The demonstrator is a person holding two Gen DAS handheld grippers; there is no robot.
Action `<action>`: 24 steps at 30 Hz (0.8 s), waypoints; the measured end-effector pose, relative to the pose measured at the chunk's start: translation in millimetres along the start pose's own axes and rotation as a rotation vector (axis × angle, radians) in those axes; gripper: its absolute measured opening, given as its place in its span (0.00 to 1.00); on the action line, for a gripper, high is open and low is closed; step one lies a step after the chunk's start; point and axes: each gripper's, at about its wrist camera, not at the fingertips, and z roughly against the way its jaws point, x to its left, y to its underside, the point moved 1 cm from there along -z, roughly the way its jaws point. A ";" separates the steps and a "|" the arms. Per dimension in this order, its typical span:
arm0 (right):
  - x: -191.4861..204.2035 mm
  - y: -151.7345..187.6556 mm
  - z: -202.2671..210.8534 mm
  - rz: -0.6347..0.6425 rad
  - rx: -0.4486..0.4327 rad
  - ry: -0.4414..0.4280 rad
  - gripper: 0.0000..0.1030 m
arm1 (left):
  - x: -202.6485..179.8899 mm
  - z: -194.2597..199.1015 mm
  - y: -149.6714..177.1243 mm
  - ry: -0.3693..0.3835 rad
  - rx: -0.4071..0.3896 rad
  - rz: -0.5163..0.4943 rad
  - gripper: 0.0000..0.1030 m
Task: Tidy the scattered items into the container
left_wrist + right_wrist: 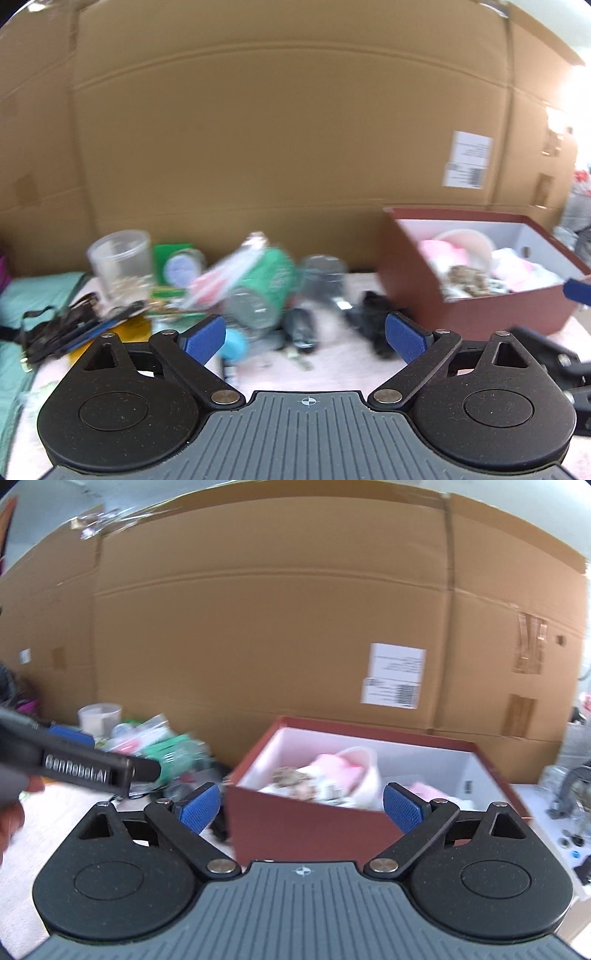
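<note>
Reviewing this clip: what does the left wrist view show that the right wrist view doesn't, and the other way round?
Only the left wrist view shows the black strap on the teal cloth and the round silver lid in the pile.

Only the right wrist view shows the white side table with small hardware, right of the box.

Both show the red-brown box holding pink items, the clear plastic cup, the green packet and the cardboard backdrop. The left gripper and right gripper are open and empty.
</note>
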 end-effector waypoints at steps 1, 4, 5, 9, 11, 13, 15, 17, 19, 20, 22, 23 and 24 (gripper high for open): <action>8.6 1.2 -4.2 0.007 0.006 -0.021 0.93 | 14.6 -1.4 0.8 -0.019 0.004 0.020 0.96; 33.6 6.5 -18.3 0.033 0.032 -0.087 0.93 | 56.3 -7.6 4.1 -0.071 0.030 0.093 0.96; 41.8 8.1 -23.2 0.045 0.041 -0.104 0.93 | 68.8 -9.9 5.3 -0.081 0.040 0.120 0.96; 74.5 14.6 -43.0 0.094 0.071 -0.159 0.93 | 103.9 -16.3 11.0 -0.105 0.072 0.182 0.96; 87.2 17.3 -51.7 0.107 0.084 -0.173 0.93 | 114.0 -15.7 15.0 -0.123 0.073 0.180 0.96; 96.5 19.0 -61.5 0.116 0.095 -0.187 0.93 | 118.4 -16.4 17.7 -0.125 0.079 0.179 0.96; 103.9 20.3 -70.6 0.126 0.100 -0.194 0.93 | 120.7 -18.3 18.9 -0.118 0.085 0.179 0.96; 108.4 20.8 -75.9 0.138 0.092 -0.194 0.93 | 119.4 -22.4 19.5 -0.114 0.087 0.173 0.96; 110.2 20.5 -80.3 0.143 0.092 -0.190 0.93 | 118.2 -26.5 20.0 -0.108 0.092 0.169 0.96; 109.8 20.6 -82.7 0.144 0.093 -0.191 0.93 | 117.1 -28.8 19.9 -0.104 0.096 0.169 0.96; 108.6 20.9 -85.9 0.149 0.094 -0.196 0.93 | 114.9 -32.4 20.6 -0.098 0.102 0.170 0.95; 108.3 21.3 -87.5 0.150 0.094 -0.195 0.93 | 113.3 -33.6 21.3 -0.093 0.106 0.168 0.95; 107.7 21.8 -89.0 0.147 0.093 -0.195 0.93 | 111.0 -34.8 22.0 -0.088 0.110 0.164 0.95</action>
